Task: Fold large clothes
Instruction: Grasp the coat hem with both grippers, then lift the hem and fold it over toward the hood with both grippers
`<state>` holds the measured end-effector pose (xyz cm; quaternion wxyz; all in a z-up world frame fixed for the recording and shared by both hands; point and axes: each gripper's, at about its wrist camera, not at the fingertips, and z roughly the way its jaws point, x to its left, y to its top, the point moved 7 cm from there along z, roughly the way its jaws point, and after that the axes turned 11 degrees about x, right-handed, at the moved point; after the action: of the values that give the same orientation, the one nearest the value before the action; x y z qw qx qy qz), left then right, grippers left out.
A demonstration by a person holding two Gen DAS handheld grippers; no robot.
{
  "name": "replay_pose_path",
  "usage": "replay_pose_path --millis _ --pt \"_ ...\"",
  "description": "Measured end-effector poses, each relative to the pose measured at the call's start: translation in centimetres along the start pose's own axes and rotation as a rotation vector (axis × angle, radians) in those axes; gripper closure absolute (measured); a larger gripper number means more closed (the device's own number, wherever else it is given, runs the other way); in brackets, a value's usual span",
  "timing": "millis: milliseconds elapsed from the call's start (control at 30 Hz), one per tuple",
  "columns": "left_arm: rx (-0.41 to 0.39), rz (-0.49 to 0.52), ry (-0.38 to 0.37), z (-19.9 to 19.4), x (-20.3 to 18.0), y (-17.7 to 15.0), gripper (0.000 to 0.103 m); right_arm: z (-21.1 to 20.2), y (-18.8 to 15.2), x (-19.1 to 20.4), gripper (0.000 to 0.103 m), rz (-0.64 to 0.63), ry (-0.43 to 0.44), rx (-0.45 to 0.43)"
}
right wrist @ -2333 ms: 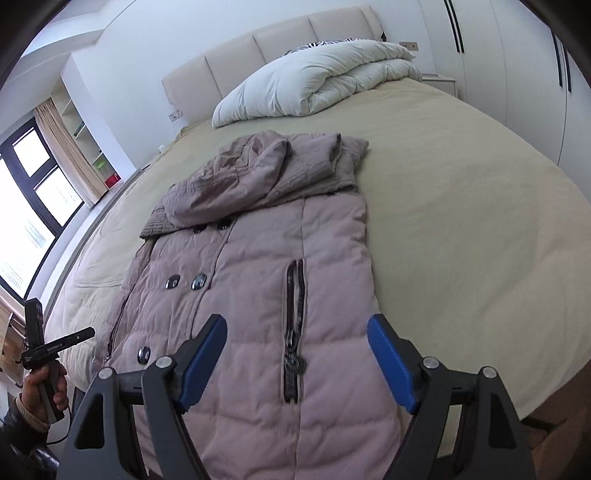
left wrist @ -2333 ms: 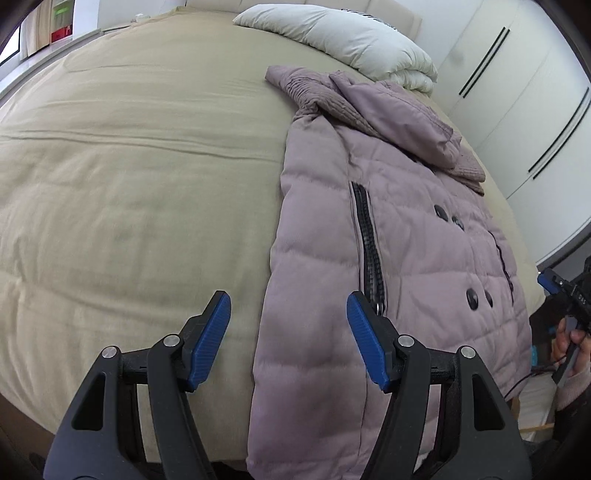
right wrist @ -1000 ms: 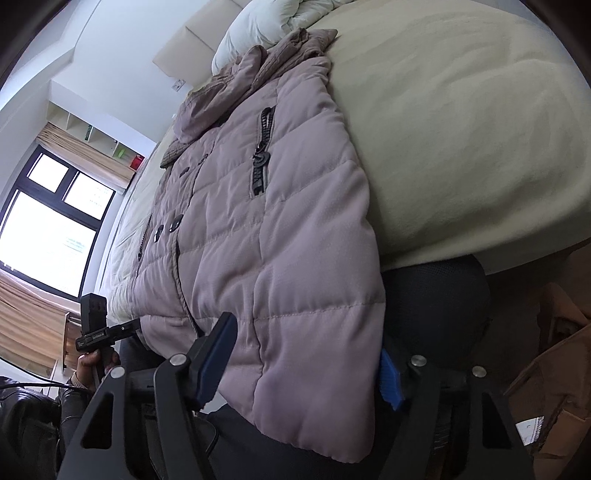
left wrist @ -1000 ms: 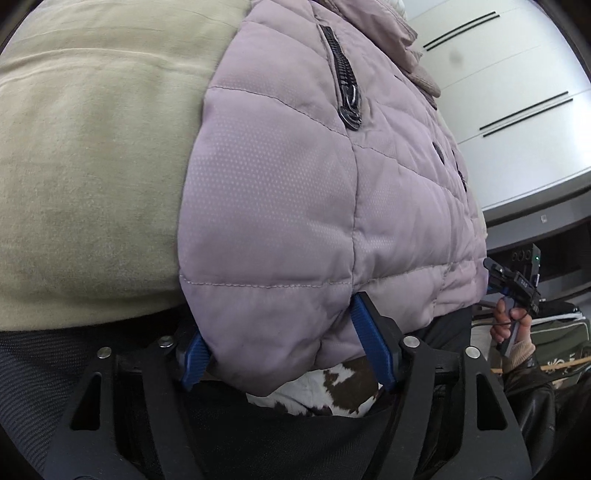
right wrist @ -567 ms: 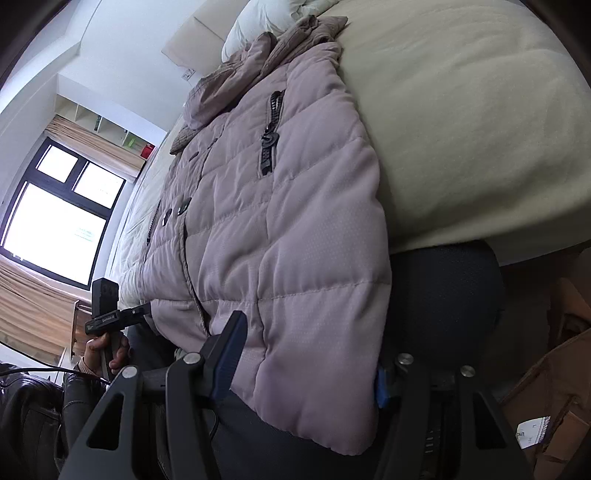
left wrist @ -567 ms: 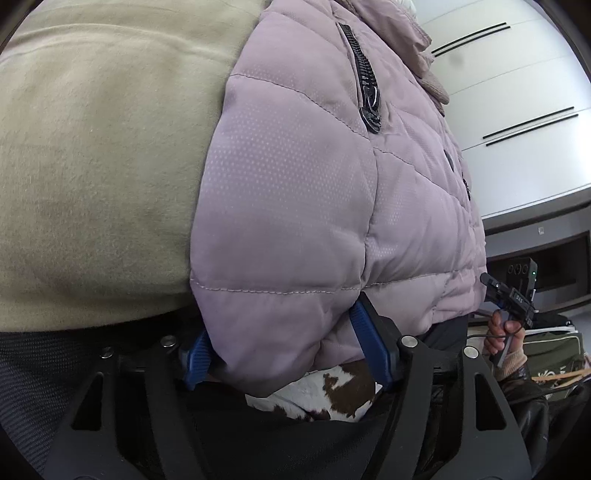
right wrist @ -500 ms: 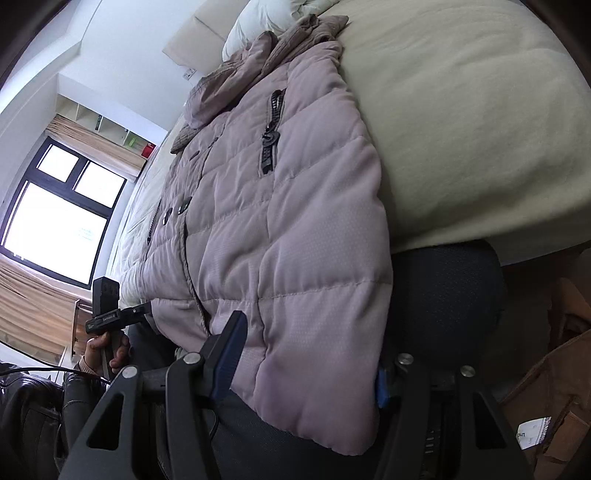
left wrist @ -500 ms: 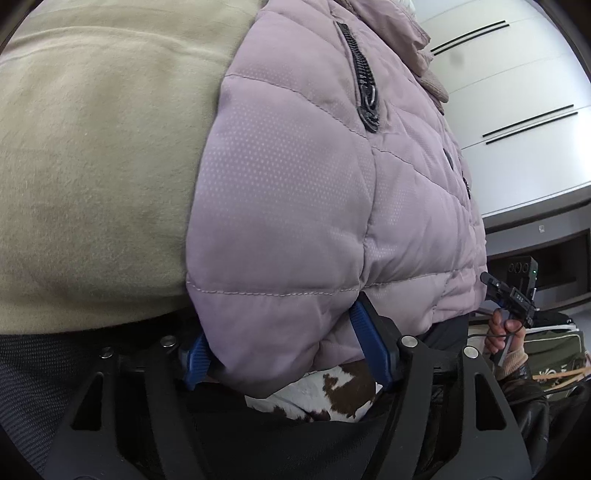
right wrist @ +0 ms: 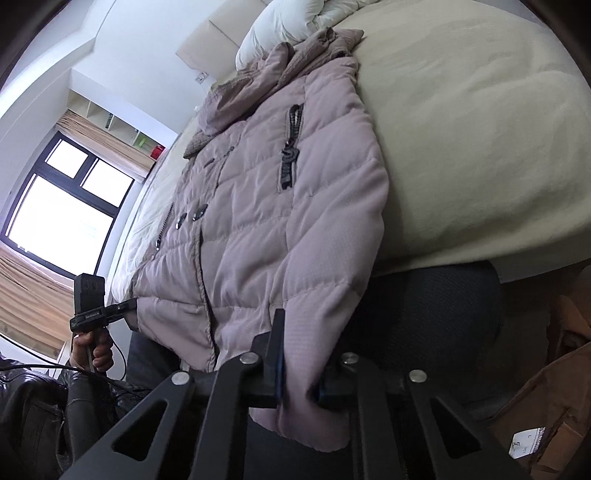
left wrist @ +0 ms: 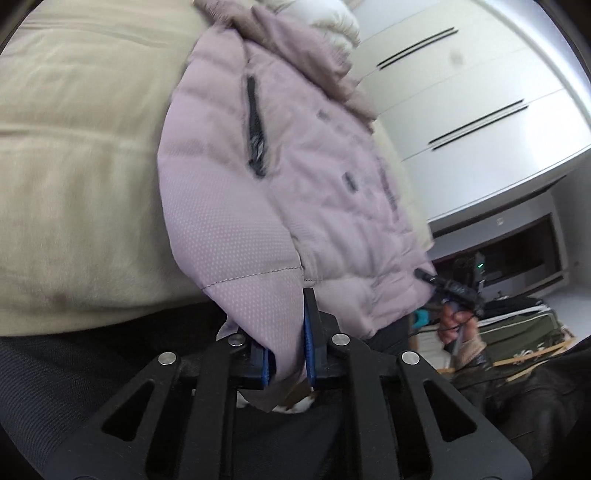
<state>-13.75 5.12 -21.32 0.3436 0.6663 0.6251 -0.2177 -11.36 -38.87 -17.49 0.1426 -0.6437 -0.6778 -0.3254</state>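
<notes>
A mauve quilted puffer jacket (left wrist: 314, 177) lies front up along the bed, its hem hanging over the foot edge. It also fills the right wrist view (right wrist: 258, 206). My left gripper (left wrist: 286, 356) is shut on one bottom corner of the hem. My right gripper (right wrist: 297, 384) is shut on the other bottom corner. Each gripper shows in the other's view, held in a hand, at the far hem corner (left wrist: 448, 286) (right wrist: 92, 314). The hood and collar lie bunched near the pillow.
The beige bedspread (right wrist: 461, 129) covers the bed beside the jacket. A white folded duvet (right wrist: 295, 26) lies at the headboard. White wardrobe doors (left wrist: 480, 92) stand beside the bed. A dark bed base (right wrist: 424, 314), a window (right wrist: 59, 206) and a cardboard box (right wrist: 554, 406) are nearby.
Both grippers have shut on the jacket's hem corners, which they straddled open half a second ago. The left wrist view has swung upward and is blurred.
</notes>
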Motion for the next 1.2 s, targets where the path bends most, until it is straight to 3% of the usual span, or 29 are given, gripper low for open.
replay_pose_path --millis 333,700,967,1200 --pt "-0.2 0.014 -0.187 -6.6 -4.0 5.6 0.095 -5.5 4.8 3.7 0.092 -0.045 0.107 -0.234" --pt "-0.348 0.055 -0.256 -10.6 -6.5 14.5 0.096 -9.6 13.9 7.6 0.092 -0.112 0.136 -0.425" --pt "-0.431 0.04 -0.276 -11.6 -6.2 25.0 0.096 -10.6 23.6 8.5 0.093 -0.108 0.098 -0.514" --pt "-0.469 -0.01 -0.261 -10.9 -4.4 35.4 0.096 -9.0 32.7 7.9 0.093 -0.069 0.049 -0.548"
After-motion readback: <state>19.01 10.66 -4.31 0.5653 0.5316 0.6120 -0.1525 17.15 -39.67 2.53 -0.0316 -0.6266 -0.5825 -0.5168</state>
